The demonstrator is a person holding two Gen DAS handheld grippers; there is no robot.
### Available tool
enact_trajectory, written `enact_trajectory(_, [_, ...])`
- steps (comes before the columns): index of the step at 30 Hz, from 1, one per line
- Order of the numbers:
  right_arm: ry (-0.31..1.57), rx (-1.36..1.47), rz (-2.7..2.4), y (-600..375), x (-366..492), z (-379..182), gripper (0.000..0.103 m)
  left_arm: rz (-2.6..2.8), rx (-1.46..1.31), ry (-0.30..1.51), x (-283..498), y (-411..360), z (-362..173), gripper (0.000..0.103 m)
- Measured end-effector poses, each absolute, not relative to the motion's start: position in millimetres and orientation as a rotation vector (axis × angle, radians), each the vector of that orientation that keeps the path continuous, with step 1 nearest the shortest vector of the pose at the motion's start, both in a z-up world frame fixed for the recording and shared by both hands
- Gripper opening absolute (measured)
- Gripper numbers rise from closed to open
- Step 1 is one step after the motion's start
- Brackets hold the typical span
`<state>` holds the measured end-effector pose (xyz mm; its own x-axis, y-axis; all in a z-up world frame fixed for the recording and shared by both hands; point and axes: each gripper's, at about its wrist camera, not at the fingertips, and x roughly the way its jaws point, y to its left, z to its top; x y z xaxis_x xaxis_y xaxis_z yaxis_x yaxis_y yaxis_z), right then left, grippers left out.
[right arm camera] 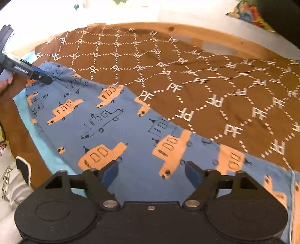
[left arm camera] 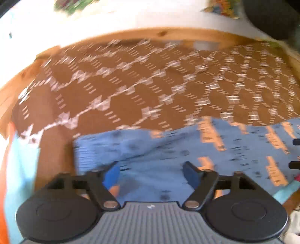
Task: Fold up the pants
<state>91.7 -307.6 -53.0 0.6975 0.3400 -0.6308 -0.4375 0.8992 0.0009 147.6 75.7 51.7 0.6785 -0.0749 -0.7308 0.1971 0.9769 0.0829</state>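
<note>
Blue children's pants (right arm camera: 116, 120) printed with orange and outlined cars lie flat on a brown cloth (right arm camera: 206, 78) with white "PF" marks. In the left wrist view, which is blurred, the pants (left arm camera: 168, 150) lie under my left gripper (left arm camera: 151, 174), which is open and empty just above the waist end. The left gripper also shows in the right wrist view (right arm camera: 46, 79), its tips at the pants' far left end. My right gripper (right arm camera: 151, 174) is open and empty, low over the pants' middle.
The brown cloth covers a wooden table with a raised rim (right arm camera: 215, 37). A light blue cloth (right arm camera: 52, 148) lies under the pants' near edge. White bedding with colourful prints (right arm camera: 247, 15) lies beyond the table. The right gripper's tips (left arm camera: 295, 154) show at the right edge.
</note>
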Motion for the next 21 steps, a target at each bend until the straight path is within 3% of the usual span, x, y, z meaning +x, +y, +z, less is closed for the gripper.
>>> enact_trajectory(5, [0.749,-0.196,0.344,-322,76,-72,0.091,-0.216,0.167,0.959,150,24,3,0.083])
enact_trajectory(8, [0.759,-0.254,0.301,-342,60,-63,0.102,-0.197,0.334,0.948,137,9,-12,0.088])
enact_trajectory(10, [0.725,-0.278,0.240,-359,46,-53,0.102,-0.203,0.378,0.951,133,3,-6,0.097])
enact_trajectory(13, [0.661,-0.212,0.111,-396,25,-42,0.102,-0.214,0.328,0.922,138,-9,9,0.103])
enact_trajectory(21, [0.577,0.182,-0.091,-469,19,-38,0.102,-0.417,0.256,0.907,191,-119,45,0.103])
